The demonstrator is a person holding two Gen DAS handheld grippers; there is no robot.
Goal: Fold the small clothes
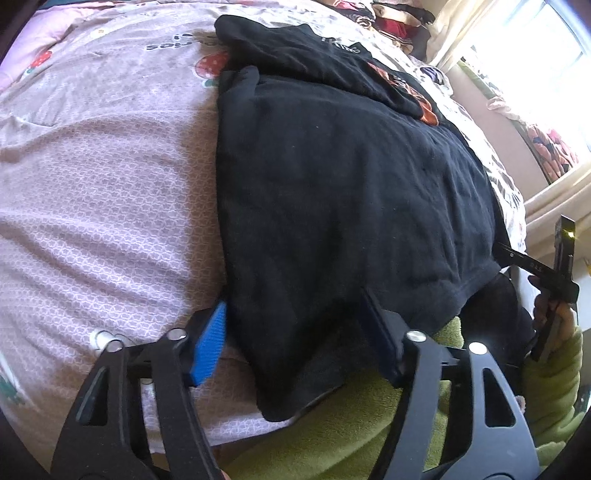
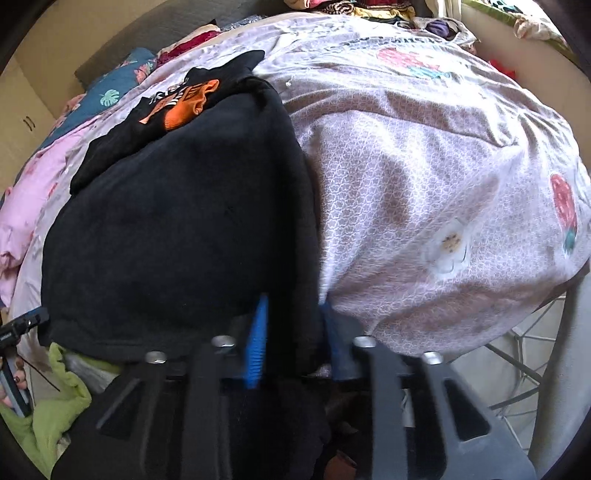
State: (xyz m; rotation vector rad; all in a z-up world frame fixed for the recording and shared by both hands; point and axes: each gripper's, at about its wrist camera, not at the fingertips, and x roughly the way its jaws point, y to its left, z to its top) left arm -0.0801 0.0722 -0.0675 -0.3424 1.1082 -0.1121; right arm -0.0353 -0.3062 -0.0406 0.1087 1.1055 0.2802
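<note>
Setting: a bed with a pink patterned sheet (image 1: 110,206) printed with strawberries, seen from both wrist cameras.
Shirt: a black shirt (image 1: 343,192) lay flat on the sheet, its near hem hanging over the near edge of the bed; an orange print (image 2: 192,107) showed at its far end, partly under a folded-over flap.
Shirt, left wrist view: it filled the middle and right of the picture, with bare sheet to its left.
Shirt, right wrist view: it filled the left and middle, with bare sheet (image 2: 424,192) to its right.
Left gripper: the left gripper (image 1: 291,332) sat at the shirt's near left corner, fingers half spread; the corner hung between the blue pads (image 1: 210,343), the left pad just beside the shirt's edge, and no squeeze on the cloth was visible.
Right gripper: the right gripper (image 2: 291,332) sat at the shirt's near right corner, its blue pads (image 2: 256,343) drawn close on the black cloth, pinching it.
Person: green fleece clothing (image 1: 332,435) lay just below the near hem; a hand (image 1: 554,306) on the right gripper's frame showed at the right edge of the left wrist view.
Far end: piled fabrics (image 2: 354,7) and a bright window (image 1: 535,48).
</note>
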